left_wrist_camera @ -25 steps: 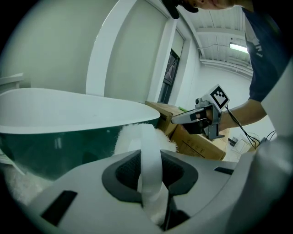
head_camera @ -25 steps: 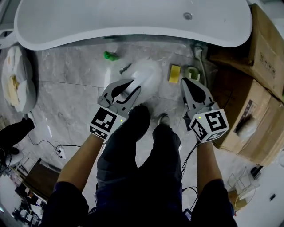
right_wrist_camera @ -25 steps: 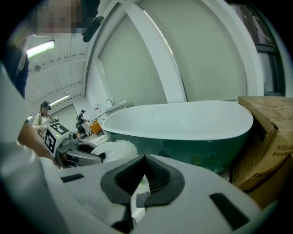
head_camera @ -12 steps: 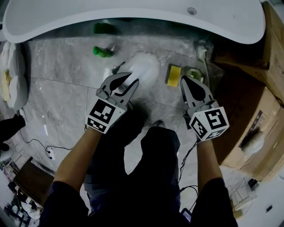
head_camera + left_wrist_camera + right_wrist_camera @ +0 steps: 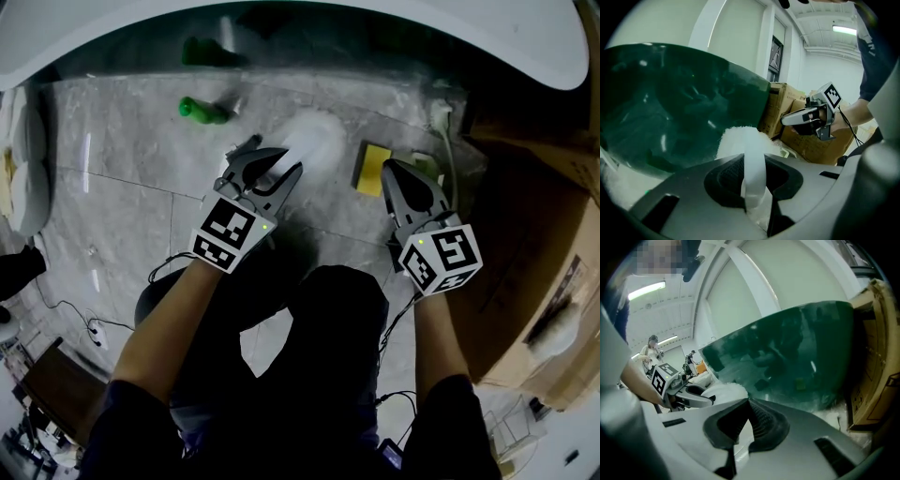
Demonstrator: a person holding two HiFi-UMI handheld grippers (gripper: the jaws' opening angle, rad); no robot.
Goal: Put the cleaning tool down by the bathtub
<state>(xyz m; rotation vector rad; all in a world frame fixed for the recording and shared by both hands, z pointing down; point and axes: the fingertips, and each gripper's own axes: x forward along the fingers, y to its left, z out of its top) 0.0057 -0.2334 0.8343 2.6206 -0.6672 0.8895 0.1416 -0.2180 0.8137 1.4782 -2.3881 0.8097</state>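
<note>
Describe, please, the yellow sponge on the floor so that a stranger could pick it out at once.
Start at the white bathtub and look down to the grey stone floor before it. The sponge lies there between the fluffy white duster and the cardboard box, the one flat, bright yellow block.

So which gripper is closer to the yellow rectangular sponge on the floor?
Right. The right gripper sits just beside the yellow rectangular sponge; the left gripper is farther off on its other side, holding the white fluffy cleaning tool.
</note>
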